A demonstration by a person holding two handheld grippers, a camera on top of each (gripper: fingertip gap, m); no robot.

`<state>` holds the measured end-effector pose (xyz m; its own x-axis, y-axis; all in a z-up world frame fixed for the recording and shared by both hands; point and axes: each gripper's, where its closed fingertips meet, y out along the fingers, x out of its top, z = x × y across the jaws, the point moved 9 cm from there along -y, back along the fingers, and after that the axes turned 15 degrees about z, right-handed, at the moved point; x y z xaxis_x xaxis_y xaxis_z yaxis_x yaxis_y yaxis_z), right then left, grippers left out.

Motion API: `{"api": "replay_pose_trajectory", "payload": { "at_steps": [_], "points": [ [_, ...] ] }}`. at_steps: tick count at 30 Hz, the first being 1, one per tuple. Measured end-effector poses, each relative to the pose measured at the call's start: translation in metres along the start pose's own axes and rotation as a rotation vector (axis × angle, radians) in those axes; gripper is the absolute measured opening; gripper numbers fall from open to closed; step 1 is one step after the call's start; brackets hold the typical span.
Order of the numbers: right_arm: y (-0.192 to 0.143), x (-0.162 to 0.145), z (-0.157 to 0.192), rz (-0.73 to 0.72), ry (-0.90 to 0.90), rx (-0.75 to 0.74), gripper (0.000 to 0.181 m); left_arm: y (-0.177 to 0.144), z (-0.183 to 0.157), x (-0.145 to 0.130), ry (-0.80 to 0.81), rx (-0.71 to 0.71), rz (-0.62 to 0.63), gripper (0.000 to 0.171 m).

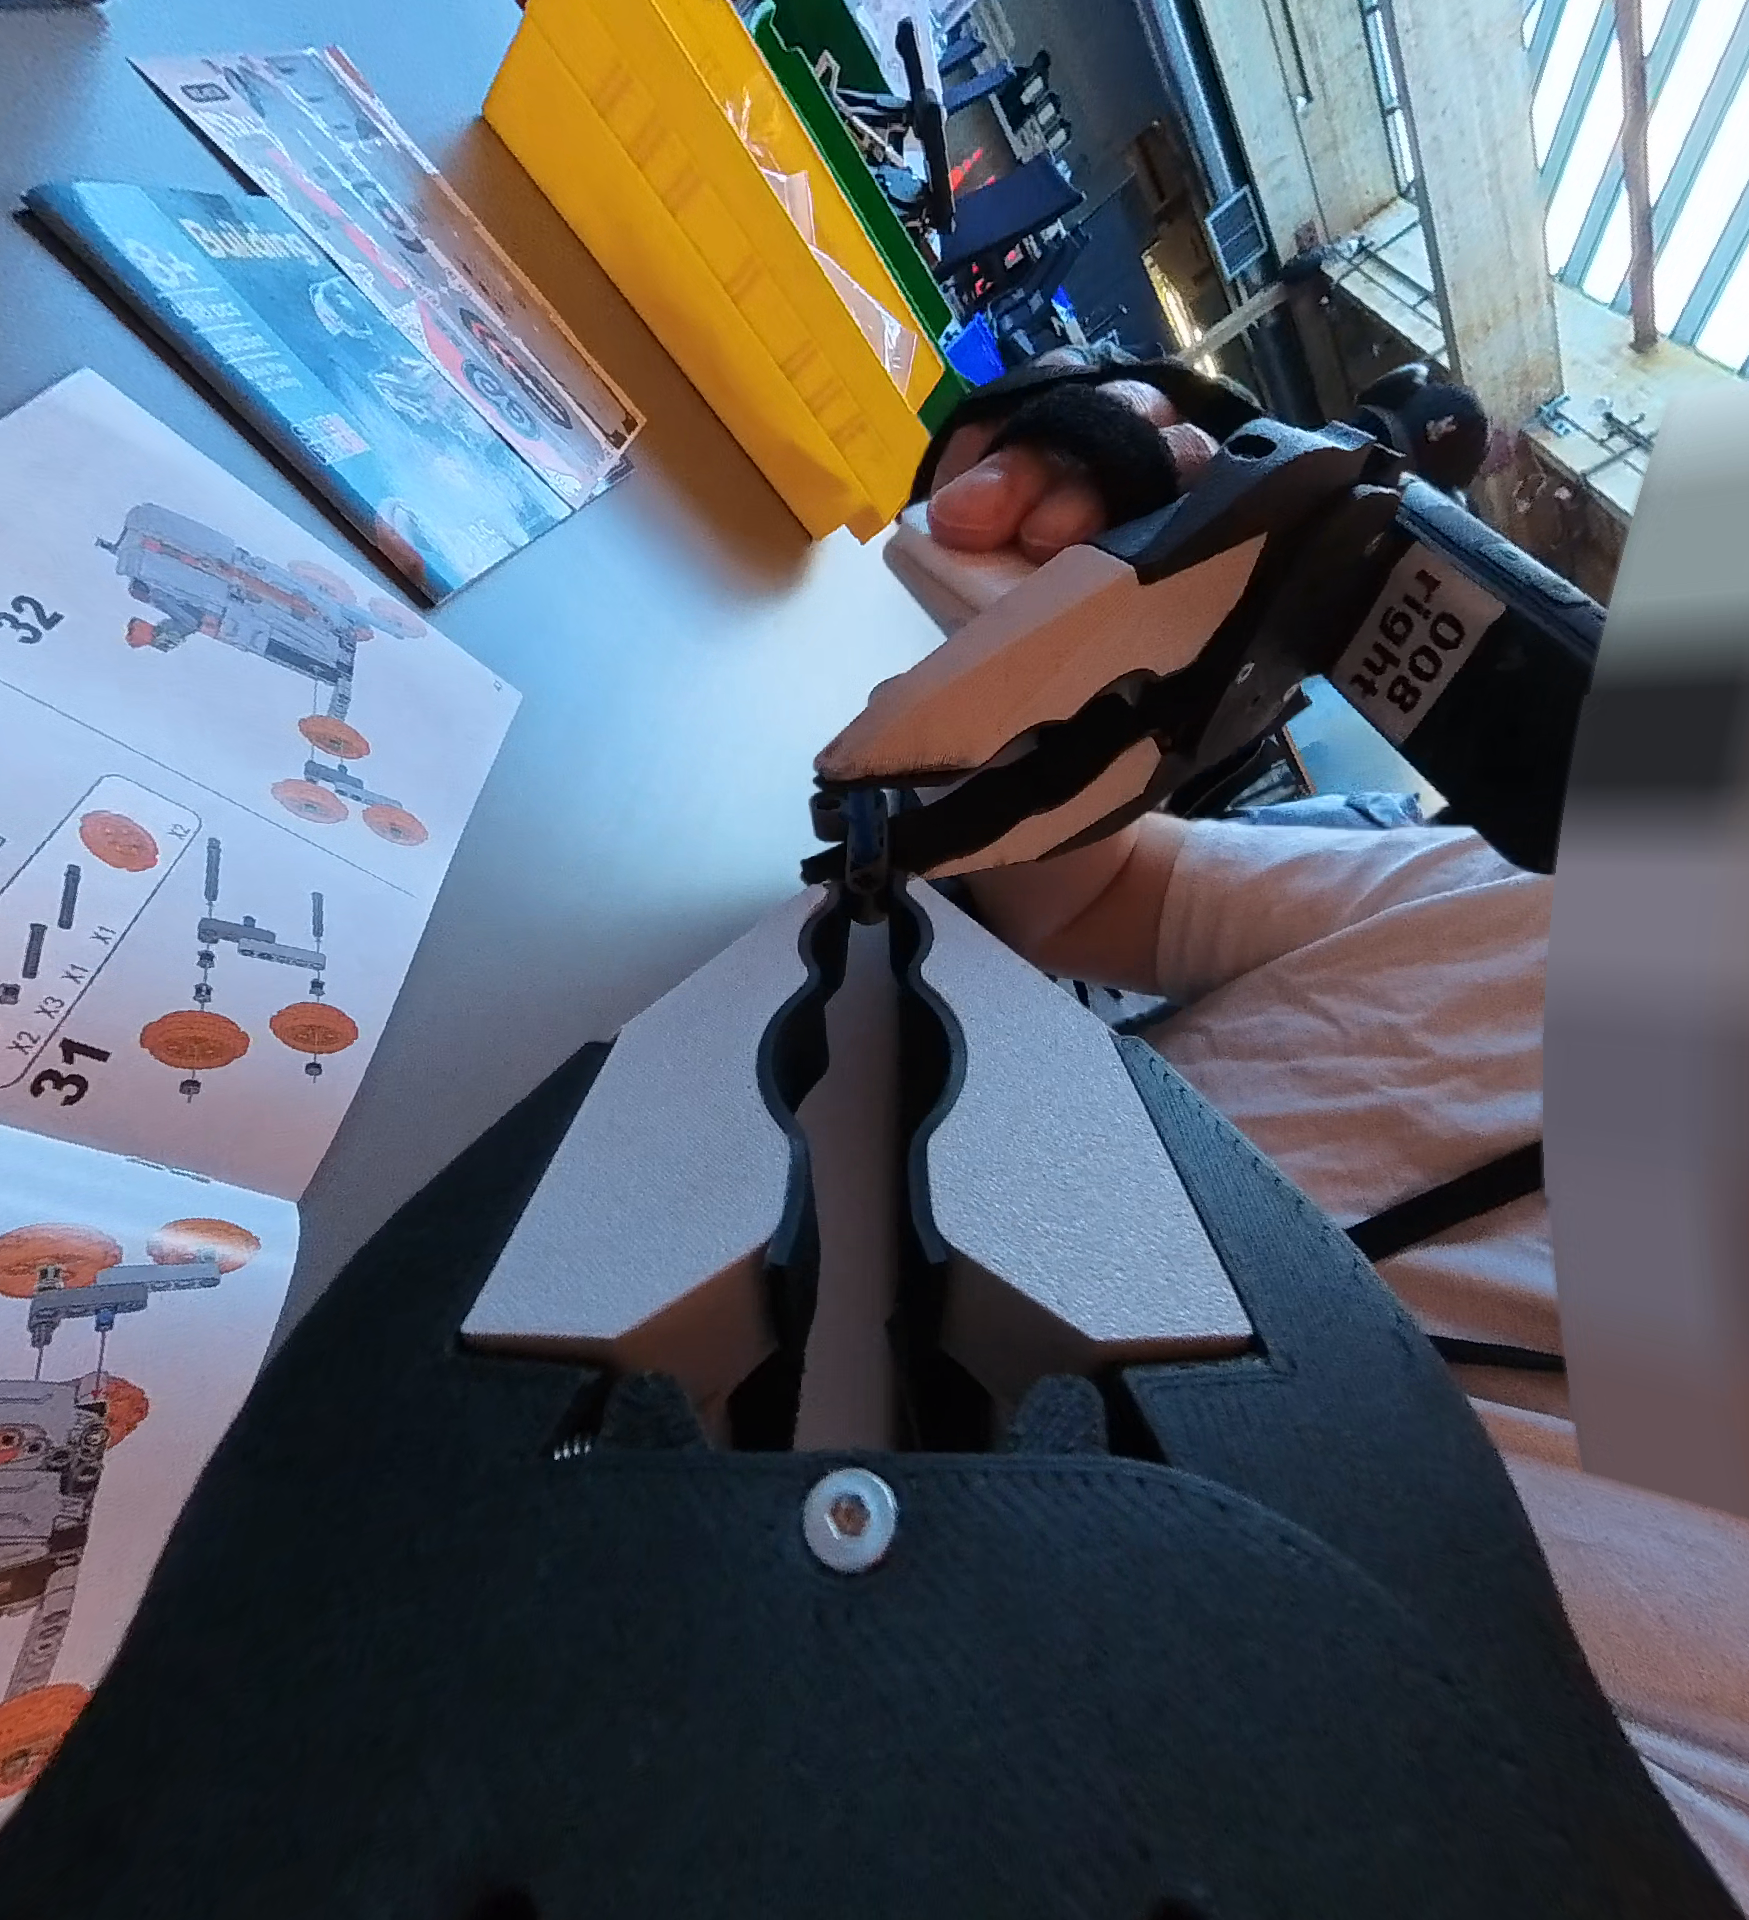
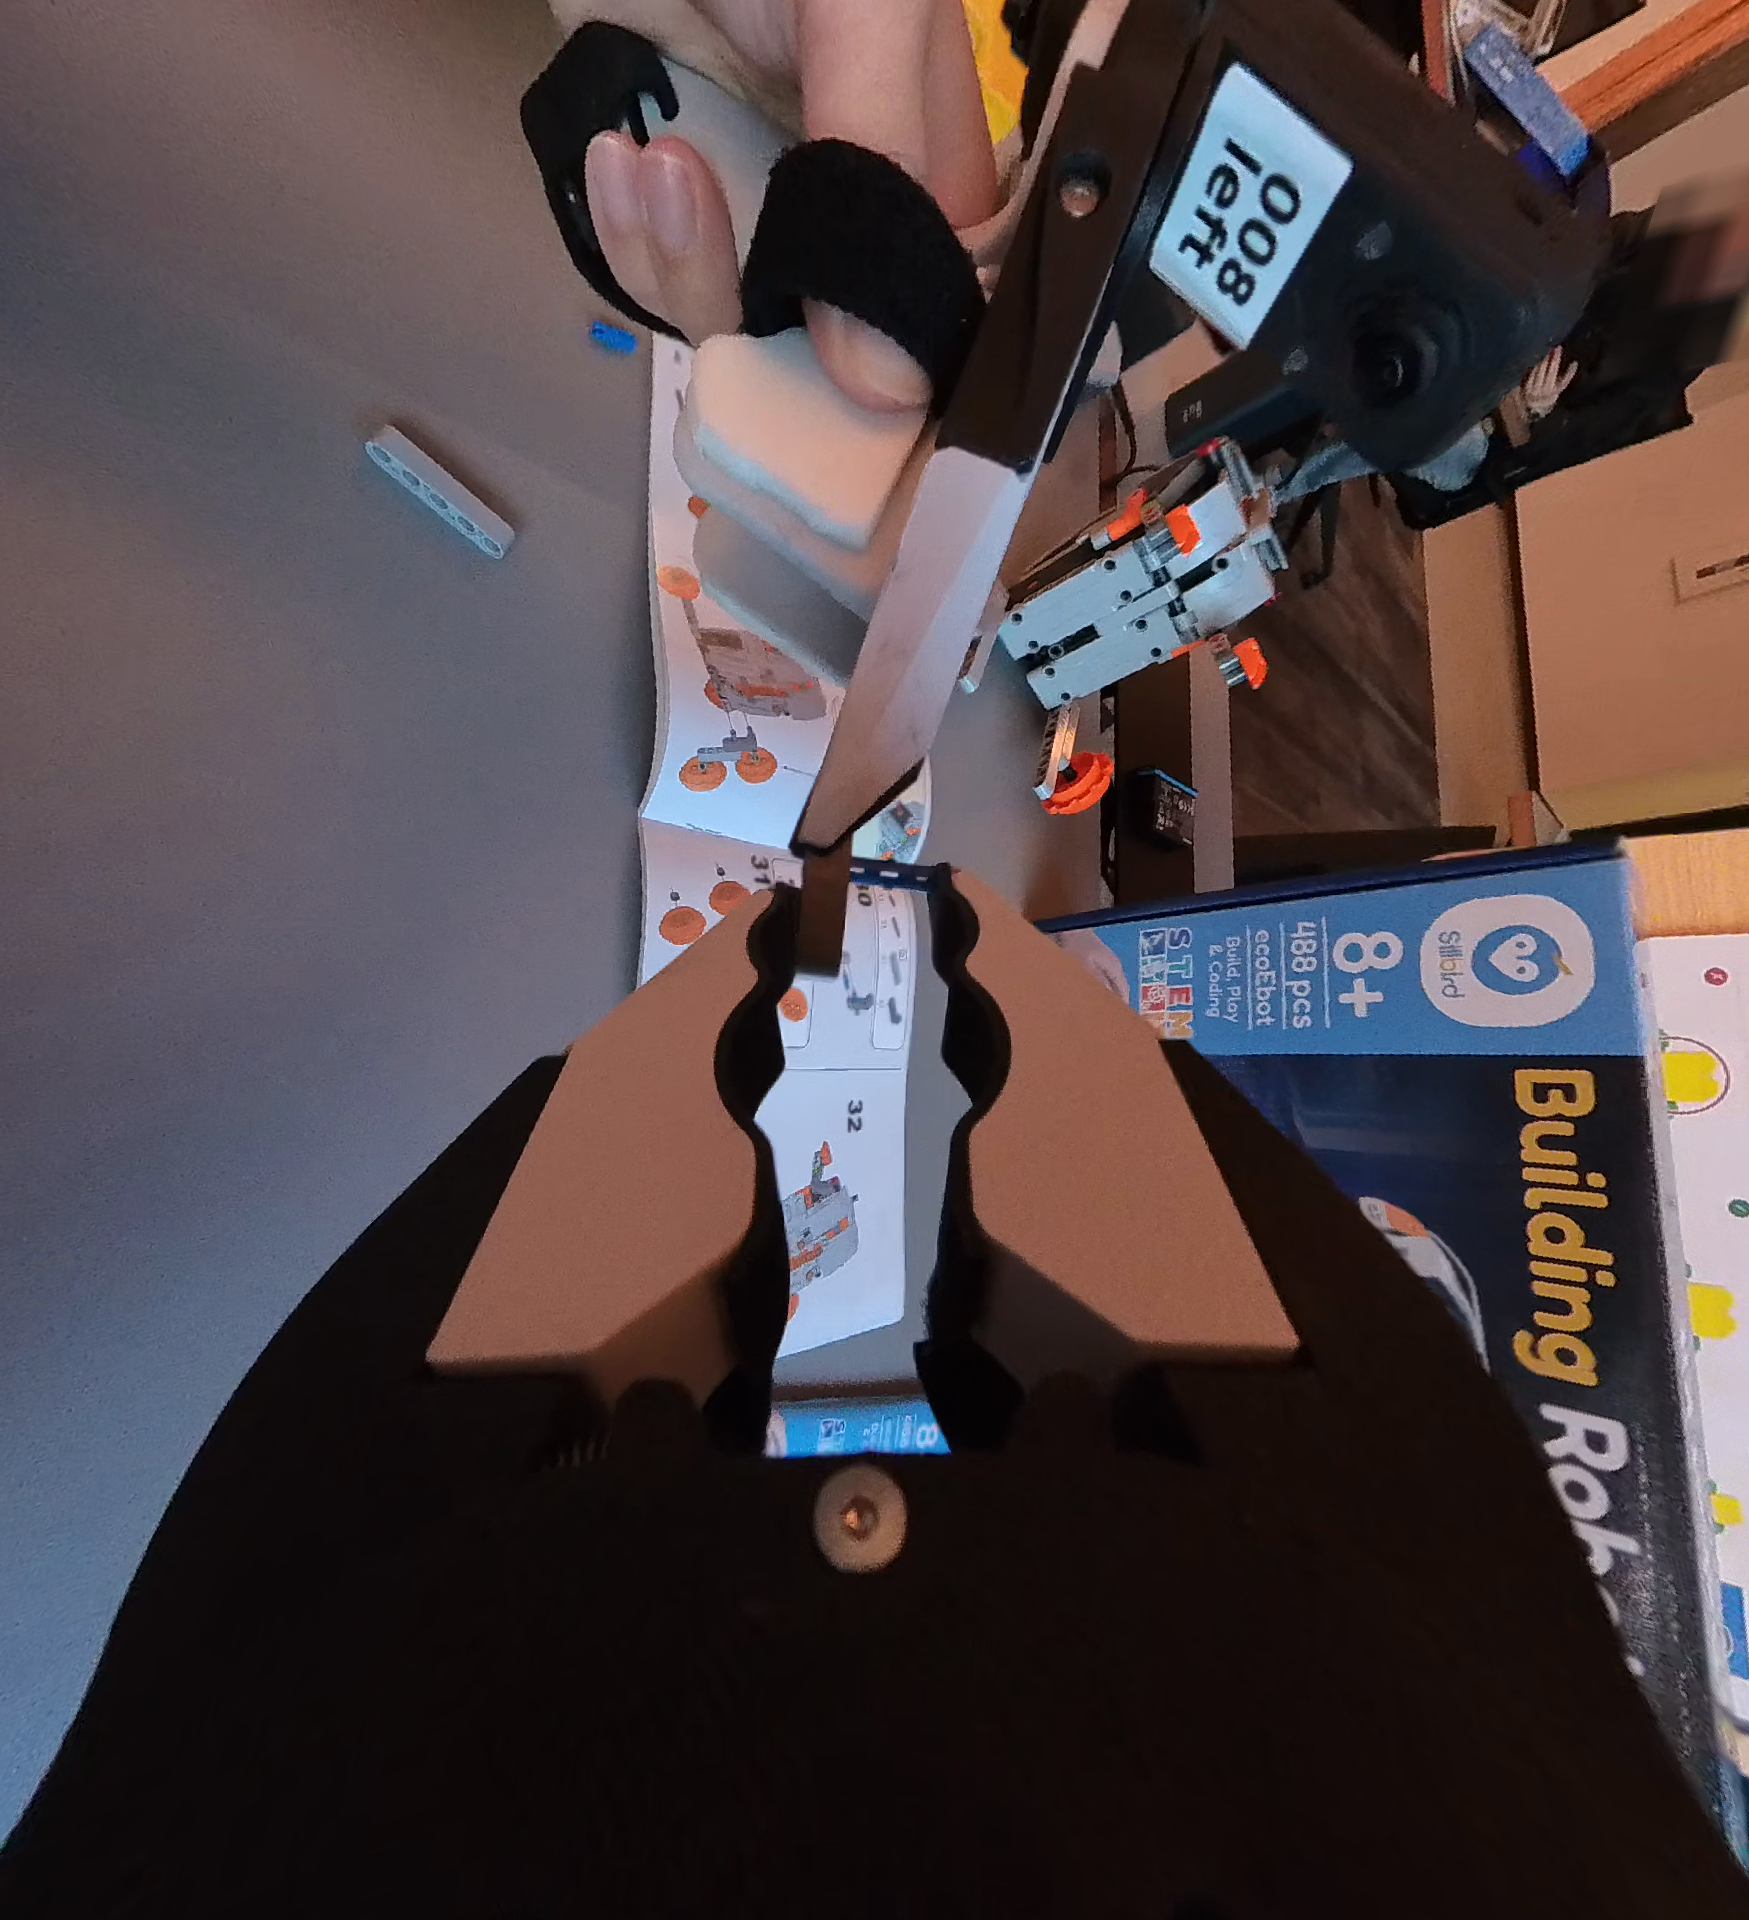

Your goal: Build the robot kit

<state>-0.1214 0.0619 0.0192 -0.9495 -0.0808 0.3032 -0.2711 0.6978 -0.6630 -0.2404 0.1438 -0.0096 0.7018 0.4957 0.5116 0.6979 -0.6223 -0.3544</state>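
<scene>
Black, pin-studded beam sits pinched at my left tool's tips, while my right tool, at 1 o'clock, clamps its blue pin crosswise.

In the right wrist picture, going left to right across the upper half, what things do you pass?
Grey beam with holes lying on the table → small blue pin → open instruction booklet → the left gripper reaching in → half-built white and orange model.

The right gripper pinches a blue pin endwise, meeting the left gripper above the instruction sheet.
</scene>
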Motion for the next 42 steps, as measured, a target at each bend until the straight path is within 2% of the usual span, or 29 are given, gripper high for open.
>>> {"api": "replay_pose_trajectory", "payload": {
  "at_steps": [9,16,26,32,34,36,42],
  "points": [
    [0.014,-0.005,-0.002,0.001,0.111,0.051,0.023,-0.002,0.013,-0.001,-0.066,-0.009,-0.019,0.004],
    [0.029,-0.008,0.001,0.005,0.145,0.073,0.023,-0.003,0.024,-0.004,-0.094,0.036,-0.002,0.004],
    [0.034,-0.010,0.006,0.030,0.116,0.075,0.022,0.002,0.028,-0.003,-0.083,0.081,0.036,0.004],
    [0.036,-0.012,0.007,0.035,0.106,0.089,0.022,0.004,0.030,-0.004,-0.086,0.078,0.051,0.004],
    [0.035,-0.013,0.008,0.029,0.102,0.092,0.014,0.004,0.030,-0.003,-0.091,0.069,0.040,0.004],
    [0.034,-0.013,0.006,0.017,0.101,0.066,0.014,0.003,0.029,-0.002,-0.085,0.063,0.021,0.004],
    [0.031,-0.011,0.007,0.005,0.103,0.125,0.015,0.003,0.030,-0.006,-0.116,-0.010,0.021,0.004]
  ]
}}
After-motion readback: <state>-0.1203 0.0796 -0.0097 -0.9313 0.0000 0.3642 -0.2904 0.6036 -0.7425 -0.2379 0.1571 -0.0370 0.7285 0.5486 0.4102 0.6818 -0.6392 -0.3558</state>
